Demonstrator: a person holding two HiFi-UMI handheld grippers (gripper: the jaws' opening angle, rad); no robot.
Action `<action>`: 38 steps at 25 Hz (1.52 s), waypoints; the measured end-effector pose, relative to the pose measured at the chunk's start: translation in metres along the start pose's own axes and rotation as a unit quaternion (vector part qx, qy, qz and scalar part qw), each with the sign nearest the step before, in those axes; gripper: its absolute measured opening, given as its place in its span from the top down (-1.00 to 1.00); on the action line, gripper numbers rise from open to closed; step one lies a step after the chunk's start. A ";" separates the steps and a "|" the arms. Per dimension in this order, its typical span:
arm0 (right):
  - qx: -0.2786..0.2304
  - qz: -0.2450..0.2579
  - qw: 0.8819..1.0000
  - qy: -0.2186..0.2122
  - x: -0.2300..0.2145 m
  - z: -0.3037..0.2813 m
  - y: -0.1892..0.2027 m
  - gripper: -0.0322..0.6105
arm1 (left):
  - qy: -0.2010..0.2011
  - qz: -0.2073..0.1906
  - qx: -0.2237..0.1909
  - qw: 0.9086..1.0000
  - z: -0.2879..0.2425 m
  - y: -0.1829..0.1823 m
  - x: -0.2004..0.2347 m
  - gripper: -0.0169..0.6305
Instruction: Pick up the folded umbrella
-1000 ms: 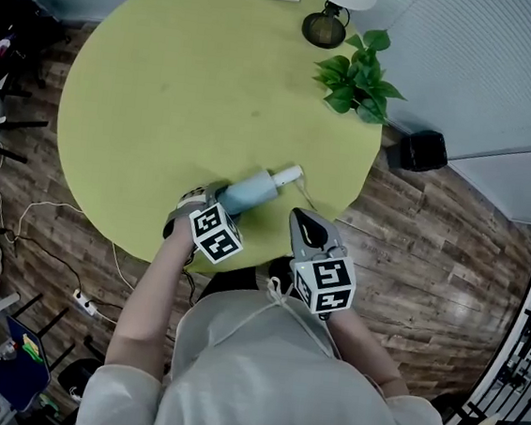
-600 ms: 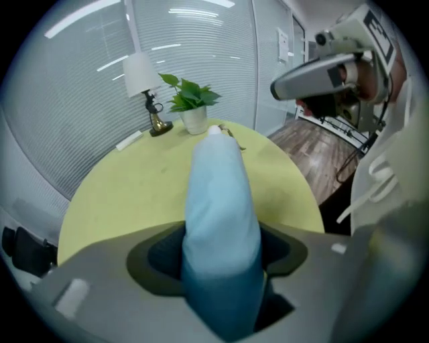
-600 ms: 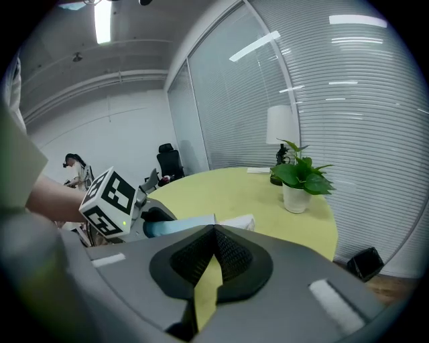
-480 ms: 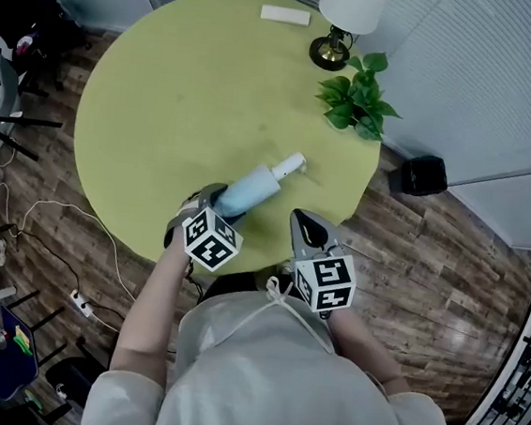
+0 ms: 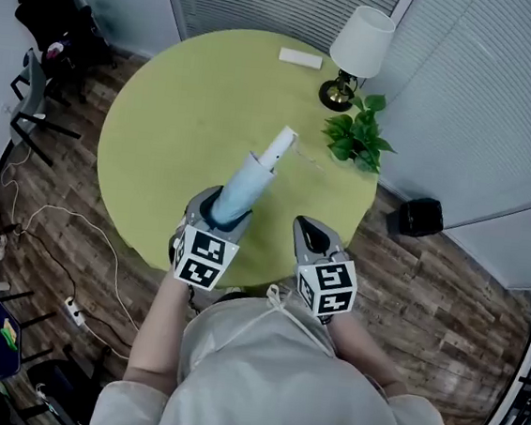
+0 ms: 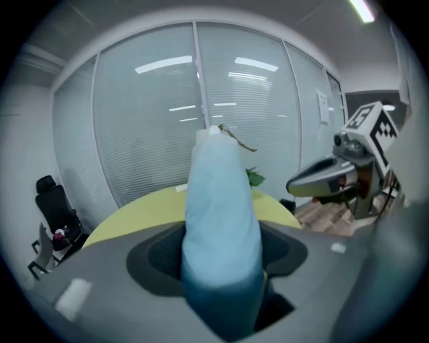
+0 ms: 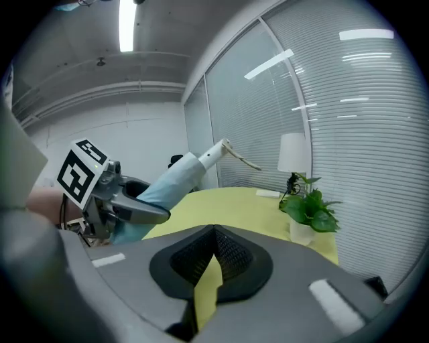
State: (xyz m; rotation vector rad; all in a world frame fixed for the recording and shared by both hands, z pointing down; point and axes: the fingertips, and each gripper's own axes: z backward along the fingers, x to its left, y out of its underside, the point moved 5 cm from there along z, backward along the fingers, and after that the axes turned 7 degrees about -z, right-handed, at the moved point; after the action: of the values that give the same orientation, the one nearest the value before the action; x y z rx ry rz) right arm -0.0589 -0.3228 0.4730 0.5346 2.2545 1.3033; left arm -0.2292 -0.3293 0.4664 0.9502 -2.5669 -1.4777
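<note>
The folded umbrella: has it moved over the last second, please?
Yes. Held by the left gripper, the folded umbrella has tilted up off the table, its tip now level with the potted plant.

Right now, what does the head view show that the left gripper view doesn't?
Only the head view shows the lamp, the white power strip on the floor and the person's torso. Only the left gripper view shows the ceiling light. Both show the folded umbrella clamped in the left gripper, clear of the yellow-green table, plus the right gripper and the plant.
</note>
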 end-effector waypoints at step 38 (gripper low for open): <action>-0.078 0.035 0.996 -0.037 0.034 0.028 -0.060 0.90 | -0.225 0.164 -0.212 0.937 0.137 -0.049 0.039 0.02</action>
State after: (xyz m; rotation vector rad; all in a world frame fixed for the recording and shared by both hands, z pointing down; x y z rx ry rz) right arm -0.0762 -0.3128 0.4006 0.5993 2.0698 1.4567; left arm -0.2804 -0.2614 0.3417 0.1306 -2.3227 -2.1951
